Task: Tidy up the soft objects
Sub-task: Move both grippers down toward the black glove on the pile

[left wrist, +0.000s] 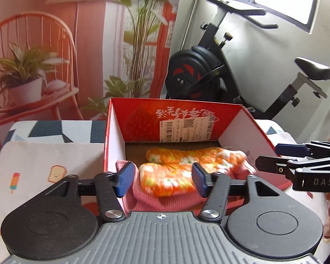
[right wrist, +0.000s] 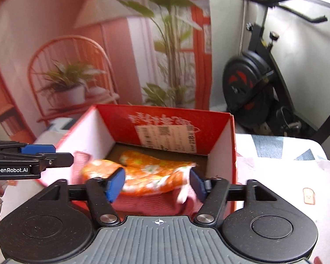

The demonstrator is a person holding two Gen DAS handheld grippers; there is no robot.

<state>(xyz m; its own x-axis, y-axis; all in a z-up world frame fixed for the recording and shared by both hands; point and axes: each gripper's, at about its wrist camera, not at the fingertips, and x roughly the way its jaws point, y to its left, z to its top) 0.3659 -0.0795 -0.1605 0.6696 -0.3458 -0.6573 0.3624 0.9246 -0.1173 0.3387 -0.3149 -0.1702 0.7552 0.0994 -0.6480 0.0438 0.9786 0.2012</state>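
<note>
Jaws of the left gripper [left wrist: 162,179] stand wide apart in the left wrist view, blue pads either side of an orange flowered soft item [left wrist: 187,167] without pressing it; nothing is held. That item lies inside the red cardboard box [left wrist: 116,132], on top of a pink knitted piece [left wrist: 160,200] that spills toward the near edge. The box sits on a patterned cloth [left wrist: 33,158] over the counter. At the right edge the right gripper [left wrist: 272,156] shows side-on near the box's right wall; its fingers look close together from here, though this angle is poor.

From the right wrist view, the right gripper [right wrist: 157,184] has its jaws wide, empty, just at the near edge of the box [right wrist: 222,158], with the orange item [right wrist: 147,173] and pink piece [right wrist: 147,204] between and beyond the pads. This picture is blurred. The left gripper [right wrist: 55,154] shows at the left edge.

Judging by this, two soft things are already boxed. Whether more remain outside cannot be told; something reddish at the frame edges is too unclear to name.
</note>
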